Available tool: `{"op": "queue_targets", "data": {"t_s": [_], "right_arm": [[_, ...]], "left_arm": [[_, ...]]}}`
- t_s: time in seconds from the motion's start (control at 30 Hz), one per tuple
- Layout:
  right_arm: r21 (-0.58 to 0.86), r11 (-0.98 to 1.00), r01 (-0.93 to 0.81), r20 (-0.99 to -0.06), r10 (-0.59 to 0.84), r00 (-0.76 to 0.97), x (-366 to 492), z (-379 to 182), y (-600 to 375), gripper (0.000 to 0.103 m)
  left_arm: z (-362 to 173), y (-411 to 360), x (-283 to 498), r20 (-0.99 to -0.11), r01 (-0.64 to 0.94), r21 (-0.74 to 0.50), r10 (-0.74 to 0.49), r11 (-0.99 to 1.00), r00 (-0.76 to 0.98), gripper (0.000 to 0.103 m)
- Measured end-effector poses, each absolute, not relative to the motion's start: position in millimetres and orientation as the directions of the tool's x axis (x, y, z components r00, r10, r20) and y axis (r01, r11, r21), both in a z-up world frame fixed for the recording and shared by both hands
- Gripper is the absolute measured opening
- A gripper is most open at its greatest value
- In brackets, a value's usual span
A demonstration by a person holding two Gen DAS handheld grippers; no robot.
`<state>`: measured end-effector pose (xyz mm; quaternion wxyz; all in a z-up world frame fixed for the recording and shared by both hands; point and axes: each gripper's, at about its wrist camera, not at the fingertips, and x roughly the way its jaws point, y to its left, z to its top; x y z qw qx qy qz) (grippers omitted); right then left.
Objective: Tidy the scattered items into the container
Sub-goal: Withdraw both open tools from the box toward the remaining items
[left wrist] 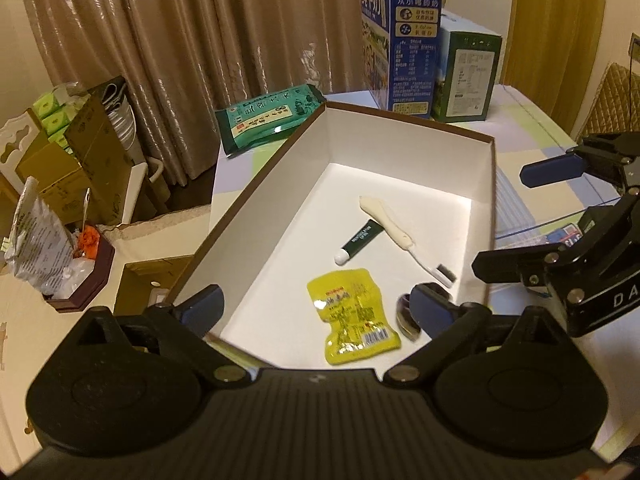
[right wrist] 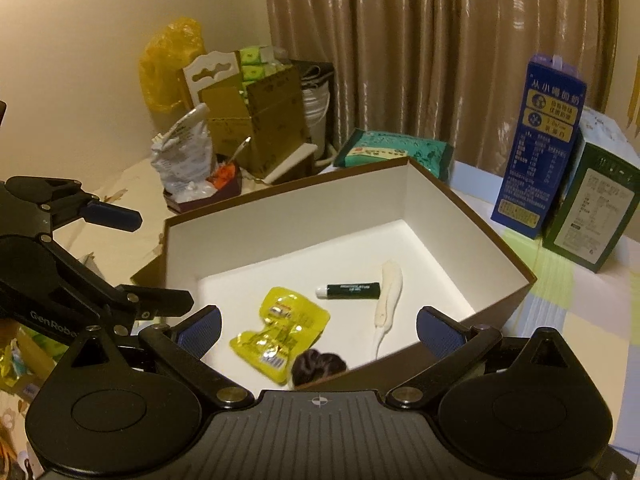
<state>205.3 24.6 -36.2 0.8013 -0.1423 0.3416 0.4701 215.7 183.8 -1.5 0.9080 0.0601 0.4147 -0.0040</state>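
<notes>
Drop step done: yellow sachet [left wrist: 354, 316], green tube [left wrist: 359, 242], toothbrush [left wrist: 394, 226], dark scrunchie [right wrist: 318, 366] inside box [left wrist: 280, 184]. Left gripper [left wrist: 316, 306], right gripper [right wrist: 318, 326]: jaws wide, empty. Next: find leftover item on surface [left wrist: 532, 168].

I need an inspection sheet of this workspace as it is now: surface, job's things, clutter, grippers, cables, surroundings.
Surface: table with pale checked cloth.
Job's things: box holds yellow packet, green tube, toothbrush, dark hair tie.
Clutter: blue carton, green carton, teal pack outside the box.
Grippers: left gripper and right gripper, jaws wide, nothing between them.
Cables: nothing seen.
Surroundings: curtain, cardboard boxes.
</notes>
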Motion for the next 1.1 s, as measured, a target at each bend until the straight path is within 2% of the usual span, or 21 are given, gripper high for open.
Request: {"op": "queue_targets", "data": {"t_s": [0.33, 0.7, 1.1], "right_arm": [[0.101, 0.498, -0.861, -0.674, 0.671, 0.308, 169, -37, -12, 0.101], [0.139, 0.553, -0.822, -0.725, 0.622, 0.295, 153, -58, -61, 0.101], [0.131, 0.628, -0.767, -0.798, 0.525, 0.294, 145, -85, -135, 0.101]], "left_arm": [[7, 166, 160, -0.733, 0.017, 0.096, 0.059, 0.995, 0.677, 0.098], [-15, 143, 118, -0.762, -0.024, 0.074, 0.072, 0.997, 0.644, 0.098], [-40, 89, 104, -0.806, 0.05, 0.019, -0.015, 0.999, 0.592, 0.097]]}}
